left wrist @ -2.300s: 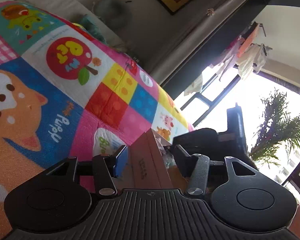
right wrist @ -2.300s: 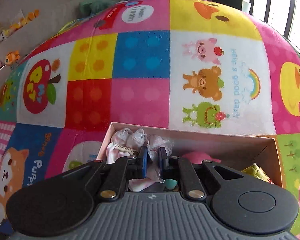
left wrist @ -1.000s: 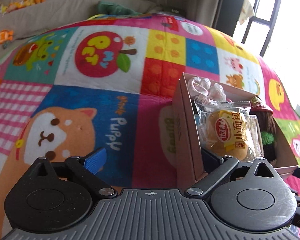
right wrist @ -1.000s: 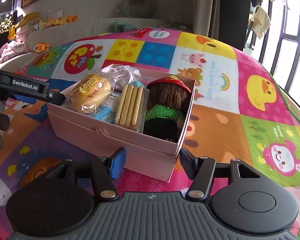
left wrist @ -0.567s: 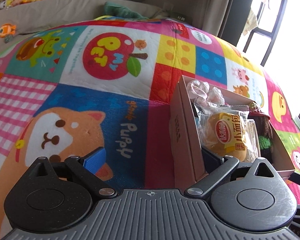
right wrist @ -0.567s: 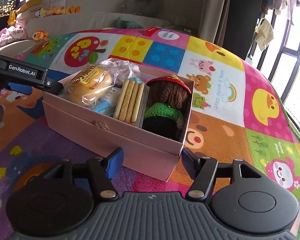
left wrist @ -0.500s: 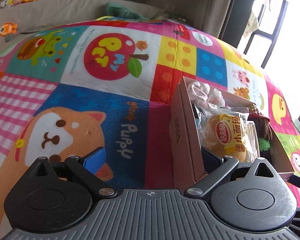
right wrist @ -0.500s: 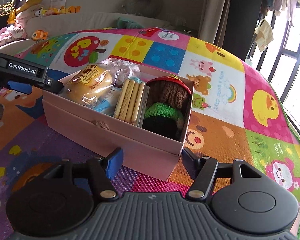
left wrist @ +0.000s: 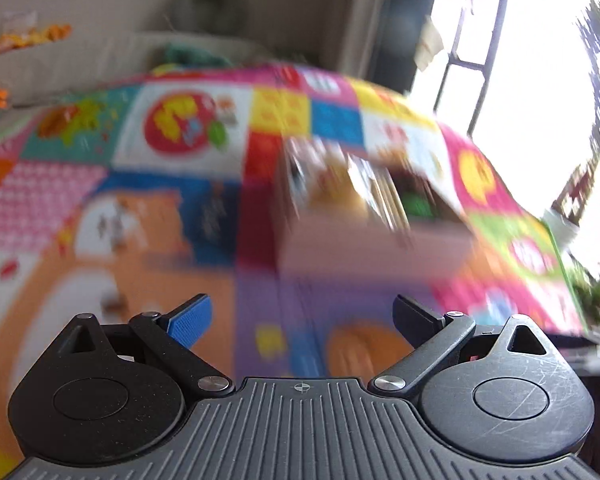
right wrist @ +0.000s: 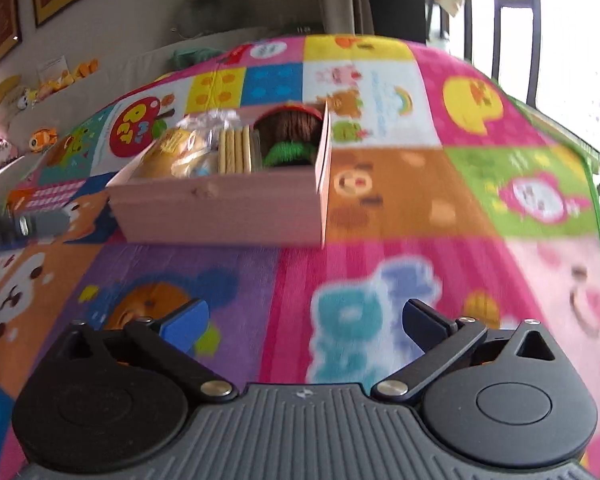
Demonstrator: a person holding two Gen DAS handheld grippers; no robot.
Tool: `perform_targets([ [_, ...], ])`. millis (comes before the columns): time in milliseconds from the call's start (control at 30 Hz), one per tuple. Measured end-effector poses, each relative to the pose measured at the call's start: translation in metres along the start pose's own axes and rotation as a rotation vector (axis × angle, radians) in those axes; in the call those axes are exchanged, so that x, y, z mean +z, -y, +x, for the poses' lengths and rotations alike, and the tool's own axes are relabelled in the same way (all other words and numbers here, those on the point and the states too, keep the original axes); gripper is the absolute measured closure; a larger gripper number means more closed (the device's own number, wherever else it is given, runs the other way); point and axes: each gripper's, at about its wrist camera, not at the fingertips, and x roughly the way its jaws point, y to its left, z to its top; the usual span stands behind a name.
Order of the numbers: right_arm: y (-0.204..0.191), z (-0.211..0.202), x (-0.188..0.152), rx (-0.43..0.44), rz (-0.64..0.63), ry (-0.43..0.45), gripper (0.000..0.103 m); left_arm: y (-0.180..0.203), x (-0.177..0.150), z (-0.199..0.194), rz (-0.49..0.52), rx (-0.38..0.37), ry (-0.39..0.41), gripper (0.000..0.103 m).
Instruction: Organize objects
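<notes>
- Both grippers are seen from their own wrist cameras, held above a colourful play mat (right wrist: pixel 380 208) and apart from the box.
- On the right gripper (right wrist: pixel 304 322) the jaws are opening and already stand wide, with nothing between them; only the mat is seen in the gap.
- On the left gripper (left wrist: pixel 302 316) the jaws are likewise spread wide and empty, one blue pad (left wrist: pixel 191 320) being visible on the left finger.
- An open pink box (right wrist: pixel 220 210) is set on the mat, ahead of the right gripper and to the left of its centre line, well clear of the fingertips.
- In the box, from left to right, a wrapped bun (right wrist: pixel 172 156), a pack of biscuit sticks (right wrist: pixel 234 150) and a knitted doll (right wrist: pixel 290 136) in brown, green and red are packed side by side; a crumpled clear wrapper (right wrist: pixel 210 120) is seen behind the bun.
- In the left wrist view the same box (left wrist: pixel 372 248) is shown ahead and slightly right, heavily blurred, so its contents cannot be made out clearly there.
- A dark, blurred part of the other gripper (right wrist: pixel 28 222) is seen at the left edge of the right wrist view, beside the box.
- A bright window (left wrist: pixel 532 64) is seen beyond the mat on the right.
</notes>
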Motion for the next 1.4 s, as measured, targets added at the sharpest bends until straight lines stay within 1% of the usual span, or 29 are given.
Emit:
perform_targets([
  [100,-0.005,-0.008,-0.022,-0.01,-0.012,-0.016,0.0,0.011,-0.029,-0.006,0.043,0.027,-0.028,0.003],
  [167,-0.009,-0.008,-0.032,-0.031,-0.035,-0.018,0.0,0.014,-0.039,-0.004,0.04,0.065,-0.038,0.003],
  [267,-0.014,-0.008,-0.032,-0.072,-0.051,-0.017,0.0,0.014,-0.045,0.006,0.039,0.119,-0.033,0.003],
  [333,-0.015,-0.004,-0.031,-0.088,-0.064,-0.036,0.0,0.016,-0.043,0.01,0.048,0.133,-0.038,0.003],
  [400,-0.015,-0.002,-0.03,-0.092,-0.072,-0.036,0.0,0.018,-0.045,0.013,0.066,0.156,-0.048,0.003],
  [467,-0.015,0.002,-0.028,-0.089,-0.079,-0.028,0.0,0.024,-0.044,0.019,0.099,0.196,-0.06,0.002],
  [633,-0.012,0.014,-0.024,-0.079,-0.087,0.028,0.0,0.028,-0.036,0.033,0.081,0.214,-0.059,0.001],
  [800,-0.008,0.021,-0.016,-0.074,-0.078,0.031,0.0,0.031,-0.032,0.04,0.092,0.215,-0.062,0.001],
  [1100,-0.005,0.03,-0.01,-0.071,-0.08,0.03,0.0,0.031,-0.032,0.041,0.091,0.215,-0.062,0.001],
  [1400,-0.005,0.029,-0.01,-0.071,-0.079,0.031,0.0,0.03,-0.031,0.042,0.092,0.215,-0.063,0.001],
])
